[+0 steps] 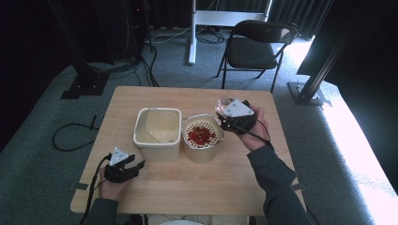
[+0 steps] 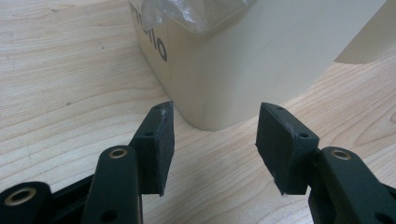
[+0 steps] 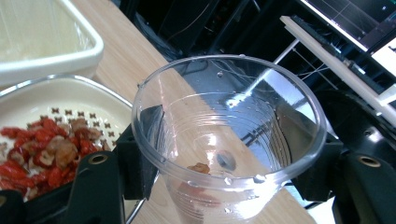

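My right gripper [image 1: 227, 114] is shut on a clear plastic cup [image 3: 229, 135], held tilted just right of the strainer bowl [image 1: 202, 137]. A small red-brown bit and water drops cling inside the cup. The cream strainer bowl [image 3: 70, 93] holds red dried berries [image 1: 200, 134] over its holes. Beside it on the left stands a cream square tub [image 1: 158, 132] lined with clear plastic. My left gripper [image 1: 135, 167] rests open on the table at the tub's near left corner. In the left gripper view its jaws [image 2: 215, 149] frame the tub's corner [image 2: 219, 88] without touching it.
The wooden table [image 1: 187, 183] has free room along its near edge and left side. A black folding chair [image 1: 256, 47] stands beyond the far edge. Cables lie on the grey carpet [image 1: 70, 136] to the left, and dark stands rise on both sides.
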{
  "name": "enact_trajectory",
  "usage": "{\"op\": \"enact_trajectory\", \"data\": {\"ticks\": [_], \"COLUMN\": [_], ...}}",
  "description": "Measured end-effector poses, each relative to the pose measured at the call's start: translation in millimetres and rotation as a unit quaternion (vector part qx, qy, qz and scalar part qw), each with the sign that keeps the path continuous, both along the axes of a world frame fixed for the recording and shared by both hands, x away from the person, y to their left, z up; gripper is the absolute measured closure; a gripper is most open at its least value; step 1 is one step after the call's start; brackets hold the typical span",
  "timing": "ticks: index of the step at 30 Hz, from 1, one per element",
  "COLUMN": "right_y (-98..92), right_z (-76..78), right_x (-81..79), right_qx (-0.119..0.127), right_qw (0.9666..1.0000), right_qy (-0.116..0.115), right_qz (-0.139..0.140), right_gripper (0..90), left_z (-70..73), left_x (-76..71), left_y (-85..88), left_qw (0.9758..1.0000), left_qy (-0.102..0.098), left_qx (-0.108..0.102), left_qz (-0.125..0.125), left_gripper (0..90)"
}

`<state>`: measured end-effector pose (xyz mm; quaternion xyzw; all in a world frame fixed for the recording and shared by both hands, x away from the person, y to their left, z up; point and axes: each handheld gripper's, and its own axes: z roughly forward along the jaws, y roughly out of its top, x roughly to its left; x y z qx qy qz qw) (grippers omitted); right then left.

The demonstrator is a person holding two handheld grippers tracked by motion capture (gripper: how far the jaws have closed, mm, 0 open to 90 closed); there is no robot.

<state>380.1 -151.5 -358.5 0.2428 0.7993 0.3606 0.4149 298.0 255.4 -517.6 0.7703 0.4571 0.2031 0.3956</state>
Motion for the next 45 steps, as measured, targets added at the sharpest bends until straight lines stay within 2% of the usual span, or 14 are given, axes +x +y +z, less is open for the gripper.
{"op": "enact_trajectory", "data": {"ticks": [6, 8, 10, 15, 20, 24, 26, 32, 35, 45], "right_y": [-8.4, -9.6, -14.5, -19.6, -23.7, -21.9, -18.8, -6.9, -1.4, 17.4], "right_z": [7.8, 8.8, 13.2, 17.6, 20.3, 20.7, 21.0, 23.5, 24.9, 27.8], "right_x": [3.9, 4.5, 6.4, 8.5, 10.9, 12.4, 12.6, 13.9, 14.8, 18.8], "right_qx": [0.062, 0.070, 0.107, 0.150, 0.197, 0.206, 0.203, 0.206, 0.214, 0.221], "right_qw": [0.9977, 0.9971, 0.9932, 0.9865, 0.9763, 0.9735, 0.9738, 0.9716, 0.9686, 0.9636], "right_qy": [0.026, 0.028, 0.041, 0.057, 0.075, 0.081, 0.082, 0.087, 0.091, 0.101], "right_qz": [0.007, 0.010, 0.020, 0.033, 0.051, 0.057, 0.060, 0.078, 0.089, 0.111], "right_gripper": [35.2, 35.2, 35.2, 35.2, 35.2, 35.2, 35.1, 34.7, 34.7, 34.4], "left_z": [-0.1, -0.1, -0.1, -0.1, -0.1, -0.2, -0.3, -0.1, 0.0, 0.1], "left_x": [0.1, 0.2, 0.2, 0.1, 0.1, 0.4, 0.4, 0.4, 0.4, 0.5], "left_y": [-0.1, -0.2, -0.2, -0.3, -0.4, -0.7, -0.9, -0.8, -0.6, -0.6], "left_qw": [1.0000, 1.0000, 1.0000, 1.0000, 1.0000, 1.0000, 1.0000, 1.0000, 1.0000, 1.0000], "left_qy": [0.000, 0.001, 0.001, 0.000, 0.000, 0.000, 0.000, -0.001, -0.001, -0.001], "left_qx": [0.001, 0.001, 0.001, 0.000, -0.002, -0.001, -0.001, -0.002, -0.003, -0.003], "left_qz": [0.000, -0.001, -0.001, -0.001, 0.000, 0.000, -0.001, -0.001, -0.001, -0.001], "left_gripper": [47.8, 47.8, 47.8, 47.8, 47.8, 47.8, 47.8, 47.8, 47.8, 47.8]}}
